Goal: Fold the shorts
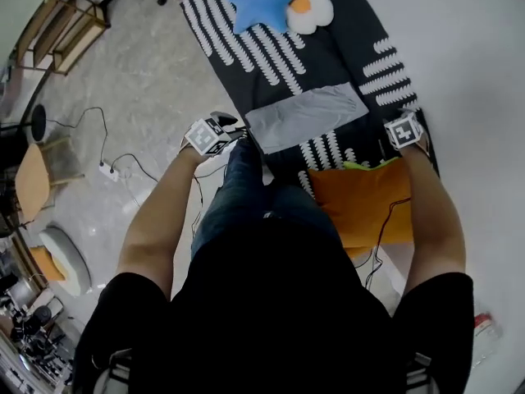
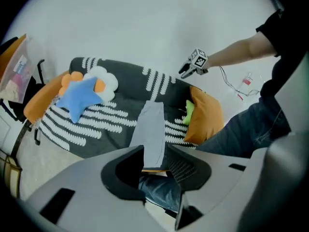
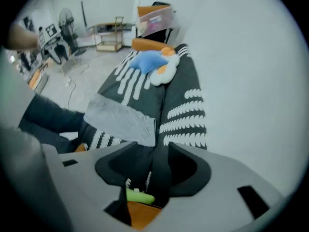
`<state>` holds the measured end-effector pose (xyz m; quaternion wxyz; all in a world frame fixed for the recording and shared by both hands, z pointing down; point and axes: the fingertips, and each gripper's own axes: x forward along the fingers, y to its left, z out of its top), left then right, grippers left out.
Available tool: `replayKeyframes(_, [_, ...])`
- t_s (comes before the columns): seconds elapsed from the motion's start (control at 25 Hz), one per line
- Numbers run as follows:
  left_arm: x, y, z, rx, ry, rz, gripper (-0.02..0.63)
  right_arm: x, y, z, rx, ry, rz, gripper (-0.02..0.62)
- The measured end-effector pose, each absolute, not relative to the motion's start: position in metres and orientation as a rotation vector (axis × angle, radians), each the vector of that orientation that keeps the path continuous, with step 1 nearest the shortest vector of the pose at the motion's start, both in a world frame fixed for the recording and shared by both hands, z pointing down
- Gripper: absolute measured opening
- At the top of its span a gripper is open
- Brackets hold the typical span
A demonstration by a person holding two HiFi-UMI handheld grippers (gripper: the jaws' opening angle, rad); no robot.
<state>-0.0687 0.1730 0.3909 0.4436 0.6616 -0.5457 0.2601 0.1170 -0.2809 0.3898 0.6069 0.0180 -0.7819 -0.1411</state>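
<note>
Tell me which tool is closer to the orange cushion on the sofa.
Right. The right tool hangs over the far edge of the orange cushion; the left tool is off beyond the person's leg, beside the grey shorts.

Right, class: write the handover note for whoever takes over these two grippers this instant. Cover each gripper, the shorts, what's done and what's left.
Left gripper: open, empty, clear of the cloth at its left end.
Right gripper: open, empty, at the right end, over the edge of the orange cushion.
Shorts: grey, lying flat as a neat rectangle on the striped sofa cover, between the blue star pillow and the cushion.
Done: they look folded; neither gripper holds them.
Left: probably only a check. If a smaller fold is wanted, grip both ends again.
</note>
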Motion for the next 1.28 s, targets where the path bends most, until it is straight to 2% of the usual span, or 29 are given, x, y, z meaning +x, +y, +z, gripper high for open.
replayKeyframes(0.24, [-0.097,0.137,0.296,1.69,-1.475,0.555,0.167,0.108,-0.251,0.284,0.219,-2.14,-0.007,0.198])
replayKeyframes(0.6, [-0.122,0.045,0.184,1.874,-1.532,0.447,0.167,0.117,-0.232,0.139,0.387,-2.405,0.177,0.198])
replayKeyframes(0.88, [-0.147,-0.032,0.139,2.052,-1.449,0.422,0.167,0.14,-0.234,0.087,0.578,-2.447,0.31,0.199])
replayKeyframes(1.28, [-0.193,-0.11,0.131,2.255,-1.177,0.519,0.167,0.162,-0.231,0.056,1.001,-2.405,0.511,0.199])
